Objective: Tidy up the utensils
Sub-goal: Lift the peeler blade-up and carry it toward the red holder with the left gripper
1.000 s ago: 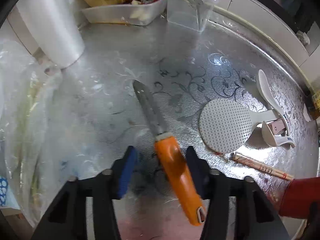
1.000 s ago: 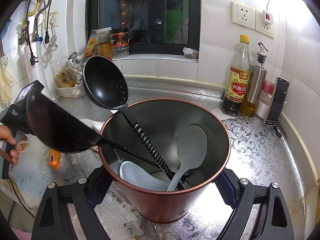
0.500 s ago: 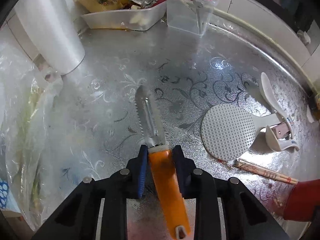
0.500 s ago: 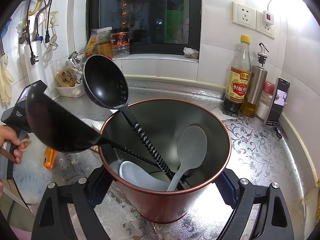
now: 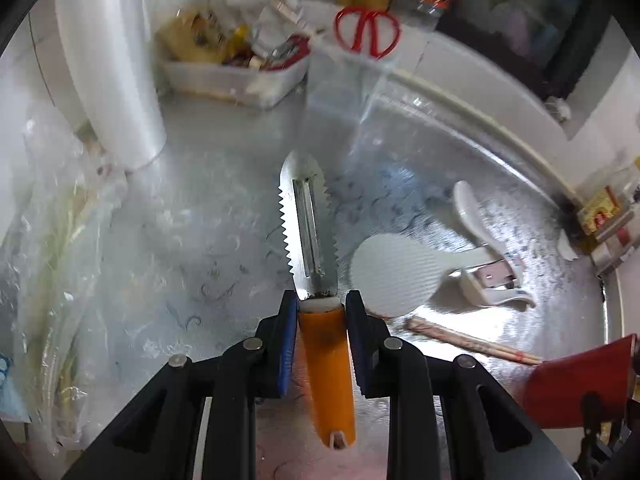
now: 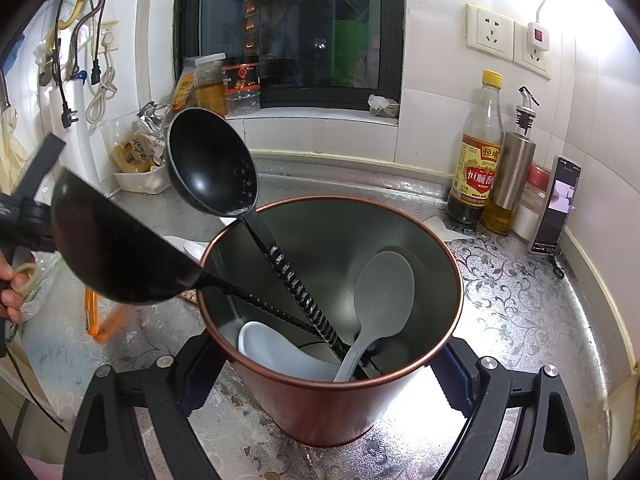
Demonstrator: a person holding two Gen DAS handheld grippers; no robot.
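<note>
Step in hand — picking up the orange-handled peeler with a serrated steel blade. The left gripper has just been closing and now pinches the orange handle just behind the white collar, blue pads pressed on both sides; the blade sticks forward along the fingers, and the peeler looks lifted clear of the patterned silver countertop. The right gripper clamps the copper-red round metal utensil holder by its sides, wall between the pads, steadying it on the counter.

Next move, judged: carry the peeler across to the holder and drop it in upright — it needs a clear slot. In the way: two black plastic ladles lean out over the holder's left rim, right on the approach side; a grey spoon and a white ceramic spoon already fill the bottom.

Not yet sorted, lying near the left gripper: white perforated rice paddle, white soup spoon, wooden chopsticks. Red-handled scissors in a clear cup further back.
</note>
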